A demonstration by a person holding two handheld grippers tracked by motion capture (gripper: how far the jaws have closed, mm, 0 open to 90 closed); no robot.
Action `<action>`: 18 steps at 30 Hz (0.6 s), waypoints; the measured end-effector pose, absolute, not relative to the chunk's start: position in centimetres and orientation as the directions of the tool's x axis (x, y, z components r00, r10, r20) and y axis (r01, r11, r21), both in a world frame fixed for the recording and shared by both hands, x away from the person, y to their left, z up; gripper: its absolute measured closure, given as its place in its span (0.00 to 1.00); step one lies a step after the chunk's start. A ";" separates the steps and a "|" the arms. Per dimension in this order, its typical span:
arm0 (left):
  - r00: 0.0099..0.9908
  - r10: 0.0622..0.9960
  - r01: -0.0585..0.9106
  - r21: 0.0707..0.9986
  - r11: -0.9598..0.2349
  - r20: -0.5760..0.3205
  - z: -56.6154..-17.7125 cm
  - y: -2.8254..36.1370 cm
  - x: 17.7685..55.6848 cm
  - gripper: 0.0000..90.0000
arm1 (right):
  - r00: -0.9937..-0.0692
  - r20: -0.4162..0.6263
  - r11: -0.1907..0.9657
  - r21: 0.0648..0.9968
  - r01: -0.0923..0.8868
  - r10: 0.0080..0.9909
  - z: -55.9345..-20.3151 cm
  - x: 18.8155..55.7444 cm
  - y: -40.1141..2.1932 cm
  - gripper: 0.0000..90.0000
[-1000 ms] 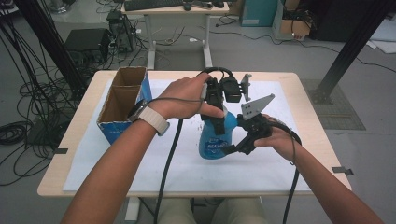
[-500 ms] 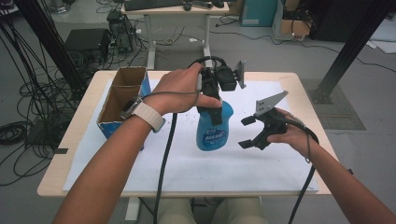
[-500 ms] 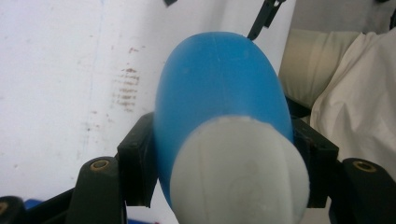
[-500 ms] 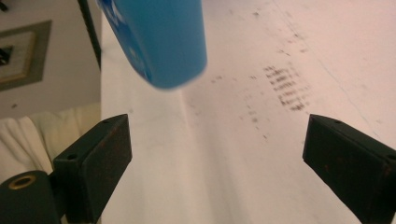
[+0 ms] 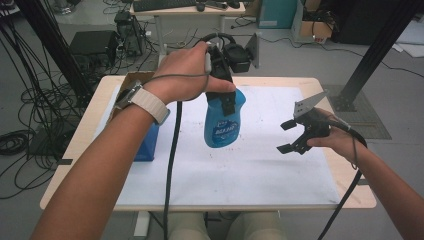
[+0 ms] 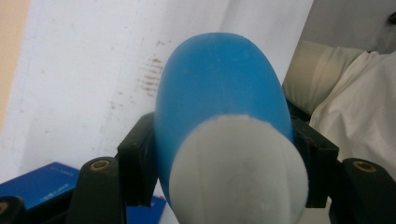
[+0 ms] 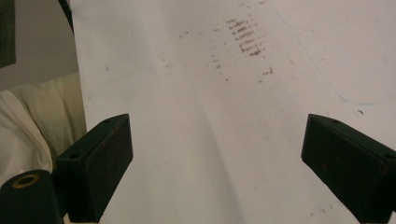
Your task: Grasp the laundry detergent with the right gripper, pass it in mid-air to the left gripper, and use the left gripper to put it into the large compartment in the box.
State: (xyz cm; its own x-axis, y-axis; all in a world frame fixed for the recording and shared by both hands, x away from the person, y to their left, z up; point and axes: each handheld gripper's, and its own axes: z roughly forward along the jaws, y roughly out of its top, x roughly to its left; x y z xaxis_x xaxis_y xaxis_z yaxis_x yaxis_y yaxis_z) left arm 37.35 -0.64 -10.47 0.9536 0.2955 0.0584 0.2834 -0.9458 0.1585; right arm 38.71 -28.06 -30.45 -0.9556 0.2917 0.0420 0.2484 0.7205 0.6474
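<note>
Gripping the blue bottle [image 5: 224, 122], left claw [image 5: 223, 95] hangs beside the blue box [image 5: 148, 142]; right claw [image 5: 290, 136] gapes wide, empty.

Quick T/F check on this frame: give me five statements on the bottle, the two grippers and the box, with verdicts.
1. The left gripper is clamped on the blue bottle. True.
2. The bottle stands on the white sheet. False: it hangs in the air above the sheet, held near its top.
3. The right gripper holds the bottle's cap. False: its jaws stand wide apart with nothing between them; they have just been shifting slightly.
4. The blue cardboard box sits at the table's left side, partly behind the left forearm. True.
5. Both grippers touch the bottle. False: the right gripper is apart from it, off to its right in the high view.
</note>
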 end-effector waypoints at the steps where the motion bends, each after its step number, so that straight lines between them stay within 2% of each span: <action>1: 0.950 0.307 0.294 0.159 -0.942 0.061 -10.2 -0.6 37.4 0.41 | -0.954 0.044 0.725 0.640 0.254 0.296 -30.4 38.7 -28.3 0.10; 15: 0.890 0.453 0.442 0.137 -0.886 0.053 -6.0 1.0 38.7 0.41 | -0.933 0.011 0.787 0.533 0.310 0.360 -30.4 38.4 -31.4 0.11; 18: 0.867 0.494 0.482 0.141 -0.865 0.066 -5.1 1.5 38.8 0.41 | -0.931 0.013 0.783 0.537 0.315 0.365 -30.3 38.4 -31.7 0.11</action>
State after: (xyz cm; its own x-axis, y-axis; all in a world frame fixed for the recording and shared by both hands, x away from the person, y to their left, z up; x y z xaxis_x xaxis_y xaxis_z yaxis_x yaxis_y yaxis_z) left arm 38.84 1.53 -5.14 0.8670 0.4939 0.0656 0.4819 -0.8647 0.1414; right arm 38.44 -31.74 -30.26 -0.9309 0.3650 0.0130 0.3145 0.7830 0.5366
